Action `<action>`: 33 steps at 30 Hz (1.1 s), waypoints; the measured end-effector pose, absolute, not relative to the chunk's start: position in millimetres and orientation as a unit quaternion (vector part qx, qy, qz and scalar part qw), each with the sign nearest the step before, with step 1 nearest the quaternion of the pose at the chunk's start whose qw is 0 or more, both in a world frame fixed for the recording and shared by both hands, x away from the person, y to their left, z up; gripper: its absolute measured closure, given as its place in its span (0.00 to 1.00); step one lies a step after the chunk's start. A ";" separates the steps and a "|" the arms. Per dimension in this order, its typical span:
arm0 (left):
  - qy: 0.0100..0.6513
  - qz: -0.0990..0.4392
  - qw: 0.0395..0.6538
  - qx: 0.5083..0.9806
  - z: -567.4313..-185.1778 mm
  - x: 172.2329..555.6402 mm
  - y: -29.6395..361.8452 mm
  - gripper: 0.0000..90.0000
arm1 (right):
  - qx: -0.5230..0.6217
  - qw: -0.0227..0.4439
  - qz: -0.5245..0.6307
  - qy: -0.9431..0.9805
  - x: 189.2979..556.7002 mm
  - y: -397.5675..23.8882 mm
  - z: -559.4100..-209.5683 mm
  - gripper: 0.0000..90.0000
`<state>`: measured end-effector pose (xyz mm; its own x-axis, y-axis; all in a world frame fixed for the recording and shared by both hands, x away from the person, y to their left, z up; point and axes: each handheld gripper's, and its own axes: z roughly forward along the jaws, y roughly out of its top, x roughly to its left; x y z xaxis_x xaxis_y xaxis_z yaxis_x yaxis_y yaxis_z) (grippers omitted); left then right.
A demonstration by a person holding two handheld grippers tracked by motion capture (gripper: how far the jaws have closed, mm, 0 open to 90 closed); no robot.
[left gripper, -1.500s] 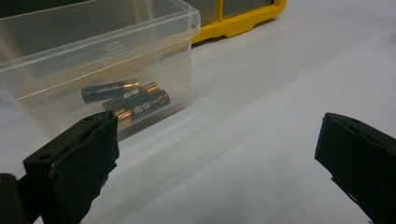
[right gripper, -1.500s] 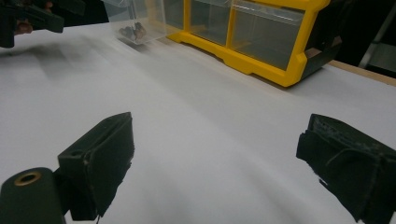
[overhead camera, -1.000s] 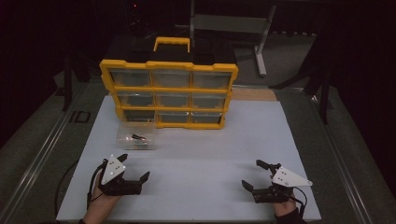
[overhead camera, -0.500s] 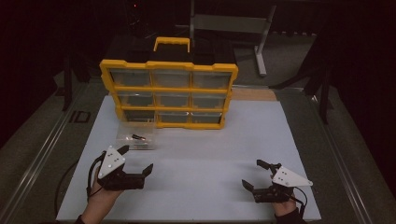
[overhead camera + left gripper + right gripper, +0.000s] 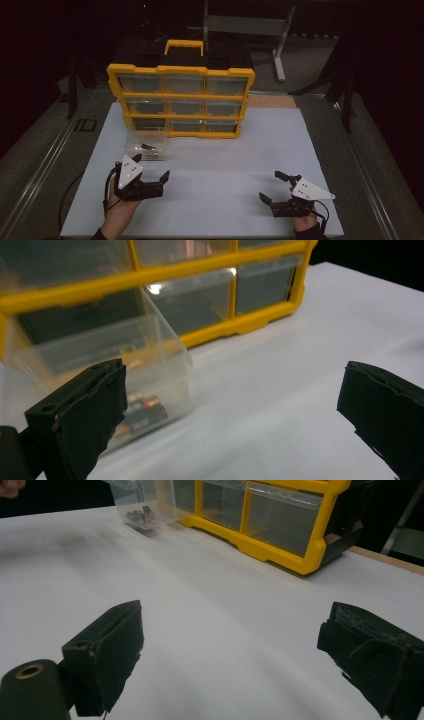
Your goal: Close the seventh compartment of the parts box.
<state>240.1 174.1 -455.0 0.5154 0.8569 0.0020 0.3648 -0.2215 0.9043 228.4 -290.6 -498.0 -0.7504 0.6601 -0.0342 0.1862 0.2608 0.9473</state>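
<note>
Left gripper (image 5: 151, 172), jaws wide apart, hovers just short of a clear bin (image 5: 146, 146); right gripper (image 5: 274, 187) also gapes empty.

This looks like a lab or workshop bench set up for recording, though the surroundings are too dark to be sure; a plain white mat (image 5: 210, 170) covers a table (image 5: 45, 165) with metal rails along its sides, and a metal stand (image 5: 280, 45) rises behind it. On the mat stands a yellow parts organiser (image 5: 181, 100) with clear drawers and a carry handle; one small clear drawer (image 5: 146, 147) of dark hardware sits out in front of it.
</note>
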 end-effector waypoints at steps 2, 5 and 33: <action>0.417 0.247 0.463 0.742 -462.0 242.8 173.4 0.00 | 0.278 0.219 0.541 0.763 228.5 -290.6 -498.2 0.10; 0.419 0.238 0.456 0.748 -471.2 245.9 172.4 0.00 | 0.278 0.219 0.541 0.763 228.5 -290.7 -498.1 0.10; 0.428 0.303 0.398 0.753 -497.9 243.2 173.5 0.75 | 0.277 0.219 0.541 0.763 228.4 -291.0 -498.0 0.10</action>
<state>243.2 173.5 -497.9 0.4495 0.8858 0.1154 0.4034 -0.3166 0.8585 228.4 -291.0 -498.0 -0.7503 0.6602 -0.0343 0.1862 0.2609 0.9472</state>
